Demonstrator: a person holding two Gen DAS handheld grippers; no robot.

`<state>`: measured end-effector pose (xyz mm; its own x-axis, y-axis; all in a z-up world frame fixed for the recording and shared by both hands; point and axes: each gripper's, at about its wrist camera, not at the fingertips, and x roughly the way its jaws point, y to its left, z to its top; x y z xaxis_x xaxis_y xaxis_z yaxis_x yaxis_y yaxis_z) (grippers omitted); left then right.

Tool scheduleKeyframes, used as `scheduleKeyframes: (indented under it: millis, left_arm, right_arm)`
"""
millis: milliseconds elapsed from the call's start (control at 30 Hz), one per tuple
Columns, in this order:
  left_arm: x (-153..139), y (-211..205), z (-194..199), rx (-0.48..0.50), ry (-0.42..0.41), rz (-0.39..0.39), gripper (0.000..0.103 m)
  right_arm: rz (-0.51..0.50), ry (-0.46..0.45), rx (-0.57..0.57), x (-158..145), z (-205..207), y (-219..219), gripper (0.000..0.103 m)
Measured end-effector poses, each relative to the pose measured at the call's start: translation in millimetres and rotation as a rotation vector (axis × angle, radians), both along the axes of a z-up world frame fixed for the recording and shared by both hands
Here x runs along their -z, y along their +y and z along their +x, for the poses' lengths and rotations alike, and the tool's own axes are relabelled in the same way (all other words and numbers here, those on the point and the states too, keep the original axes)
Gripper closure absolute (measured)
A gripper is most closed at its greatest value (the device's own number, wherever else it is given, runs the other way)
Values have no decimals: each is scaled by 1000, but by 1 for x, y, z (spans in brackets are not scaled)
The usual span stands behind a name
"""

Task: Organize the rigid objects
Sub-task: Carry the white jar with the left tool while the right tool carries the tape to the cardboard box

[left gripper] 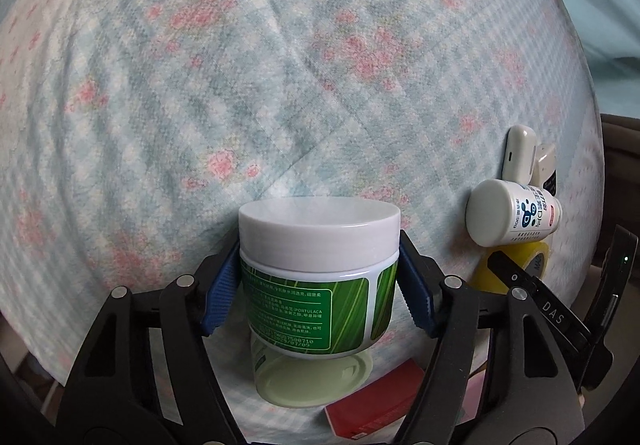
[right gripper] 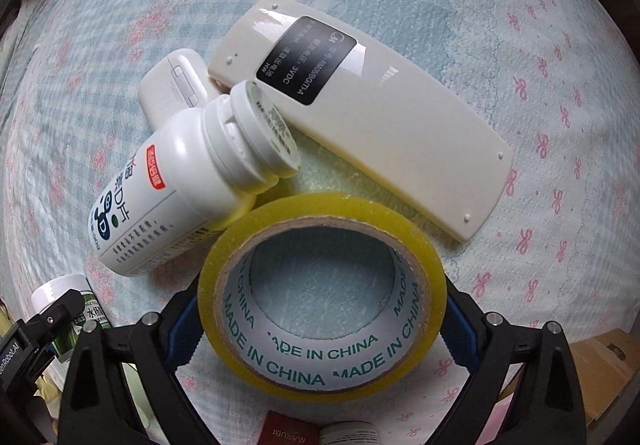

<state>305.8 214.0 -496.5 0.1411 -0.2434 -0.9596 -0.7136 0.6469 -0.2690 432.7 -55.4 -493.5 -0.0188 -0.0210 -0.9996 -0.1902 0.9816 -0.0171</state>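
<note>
Left gripper [left gripper: 320, 285] clamps the green-labelled jar [left gripper: 320, 265]; right gripper [right gripper: 320, 319] grips "MADE IN CHINA" tape roll [right gripper: 320, 321]. Only the right view reveals the remote's [right gripper: 360, 125] "3VDC" label.

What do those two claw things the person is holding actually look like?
Both look alike. The left gripper and right gripper each have black angular linkage arms with round silver pins at the joints, ending in two fingers faced with ribbed blue pads. In the left view the other tool shows white letters "DAS" and a small green light. No cables or sleeves are visible.
</note>
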Motion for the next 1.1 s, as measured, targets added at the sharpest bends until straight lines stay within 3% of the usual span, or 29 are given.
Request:
scheduleKeyframes:
  millis: [233, 467, 767, 933, 1100]
  left_arm:
    - [-17, 3, -1, 31, -31, 35, 35]
    - [-54, -1, -10, 49, -105, 67, 35]
    - [-139, -28, -37, 157, -233, 134, 35]
    - [-193, -60, -50, 288, -312, 196, 35]
    - [-237, -105, -63, 430, -380, 202, 35]
  right_arm:
    - [-11, -21, -9, -1, -5, 13, 7]
    - [28, -69, 15, -36, -26, 4, 7]
    - [135, -166, 57, -130, -67, -16, 7]
    - [202, -233, 77, -192, -101, -30, 7]
    - [247, -296, 113, -243, -141, -59, 7]
